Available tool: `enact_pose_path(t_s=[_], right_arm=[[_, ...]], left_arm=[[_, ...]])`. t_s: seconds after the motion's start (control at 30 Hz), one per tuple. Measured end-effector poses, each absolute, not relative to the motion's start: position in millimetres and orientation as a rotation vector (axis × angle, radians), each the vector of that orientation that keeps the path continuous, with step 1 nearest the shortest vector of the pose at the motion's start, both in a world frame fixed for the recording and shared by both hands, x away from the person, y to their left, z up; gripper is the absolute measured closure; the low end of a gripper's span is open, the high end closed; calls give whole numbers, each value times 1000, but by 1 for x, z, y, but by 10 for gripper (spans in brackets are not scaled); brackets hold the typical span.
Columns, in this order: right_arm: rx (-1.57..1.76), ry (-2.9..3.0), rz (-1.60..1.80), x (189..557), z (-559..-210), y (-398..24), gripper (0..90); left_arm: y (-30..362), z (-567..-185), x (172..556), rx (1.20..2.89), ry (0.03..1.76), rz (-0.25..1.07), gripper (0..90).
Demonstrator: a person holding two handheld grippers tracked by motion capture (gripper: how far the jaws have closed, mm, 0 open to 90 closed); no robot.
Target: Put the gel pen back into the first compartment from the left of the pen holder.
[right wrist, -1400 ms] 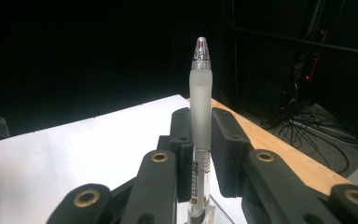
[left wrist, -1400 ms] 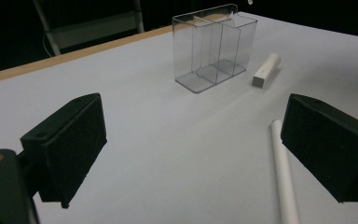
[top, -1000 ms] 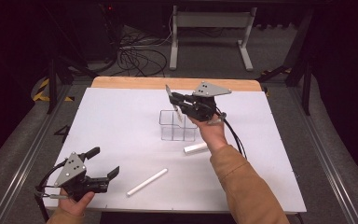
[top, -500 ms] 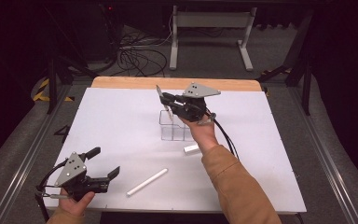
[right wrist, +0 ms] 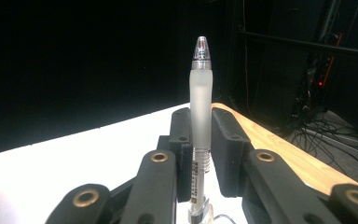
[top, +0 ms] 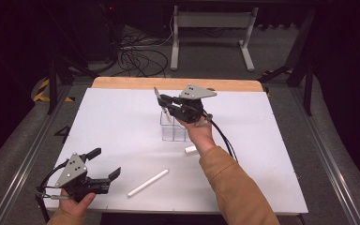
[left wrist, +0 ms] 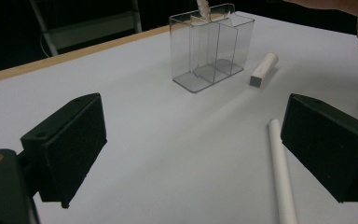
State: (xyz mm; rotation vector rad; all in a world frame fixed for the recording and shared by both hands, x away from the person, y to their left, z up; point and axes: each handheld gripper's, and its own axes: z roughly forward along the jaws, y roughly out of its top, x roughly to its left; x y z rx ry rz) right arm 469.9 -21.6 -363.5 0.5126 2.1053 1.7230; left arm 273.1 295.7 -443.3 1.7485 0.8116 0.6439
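Dark floor, cables and a steel frame lie behind the white table, whose far edge is bare wood. From the high view, the right gripper hangs over the clear box near the table's middle toward the far edge, with a pen clamped in its jaws; the pen is small here and partly covered by the gripper. A short white piece lies just beside the box, half hidden by the sleeve. A long white tube lies near the near edge. The left gripper rests at the near left corner, jaws apart and empty.

From the left gripper view, both pads stand wide apart over bare table. The box shows its dividers; the pen tip above it is cut off by the top edge. The tube runs out at the bottom.

From the right gripper view, the jaws press on the frosted pen, tip up; its lower end is cut off.
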Motion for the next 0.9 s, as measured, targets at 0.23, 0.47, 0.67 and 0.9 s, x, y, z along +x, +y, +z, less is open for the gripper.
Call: enact_pose_path(t_s=[0.23, 0.47, 0.67, 0.9], right_arm=[[536, 2109, 1703, 471, -366, -23, 679], [578, 2129, 1659, 469, -365, -29, 465], [591, 2145, 1638, 464, -361, -39, 381], [577, 2164, 1624, 455, -351, -49, 314]], left_arm=[[295, -443, 273, 1748, 812, 642, 74], [295, -443, 273, 1748, 812, 642, 74], [295, -443, 274, 1754, 812, 636, 74], [295, -442, 274, 1751, 812, 616, 64]])
